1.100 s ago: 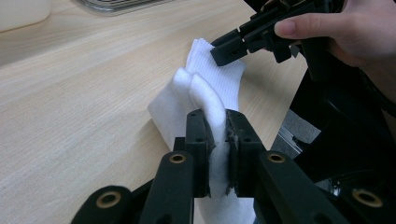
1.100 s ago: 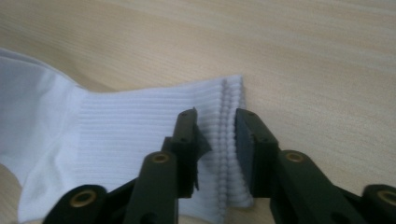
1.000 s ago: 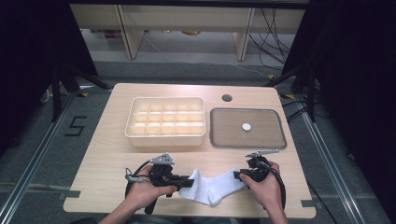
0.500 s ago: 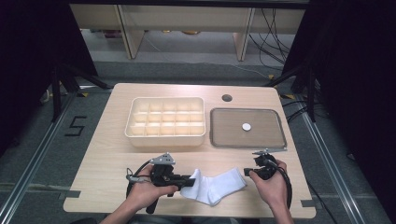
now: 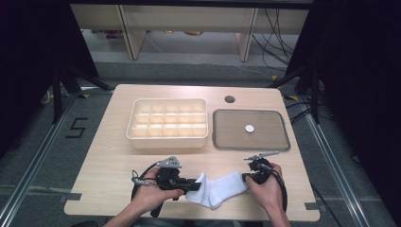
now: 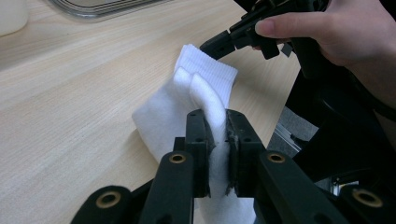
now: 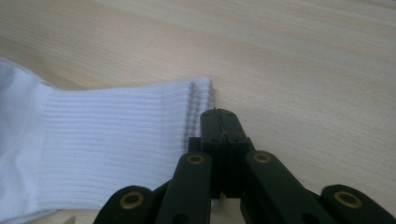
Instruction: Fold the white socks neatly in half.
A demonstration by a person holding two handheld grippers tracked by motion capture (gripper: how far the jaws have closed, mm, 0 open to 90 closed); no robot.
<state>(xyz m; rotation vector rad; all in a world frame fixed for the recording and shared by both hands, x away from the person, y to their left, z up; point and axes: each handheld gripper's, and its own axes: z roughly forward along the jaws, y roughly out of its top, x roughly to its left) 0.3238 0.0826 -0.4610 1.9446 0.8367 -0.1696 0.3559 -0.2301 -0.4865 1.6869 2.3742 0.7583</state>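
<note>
Socks [image 5: 215, 189], white and apparently a pair laid one on the other, lie at the near edge of the bench [image 5: 108, 156] between the two hands. From the high view, the left gripper [image 5: 191, 183] holds the toe end and the right gripper [image 5: 247, 178] sits at the cuff, probably so the pair can be pulled flat. Farther off stand a cream divided box [image 5: 167, 124] and, right of it, a grey tray [image 5: 250, 130] holding one small white disc [image 5: 249, 128]. A "5" [image 5: 77, 127] is marked on the floor at left.

Left gripper view: its jaws are clamped on white fabric.

Right gripper view: its jaws are pressed together beside the ribbed cuff's edge; whether they pinch any fabric, I cannot tell.
</note>
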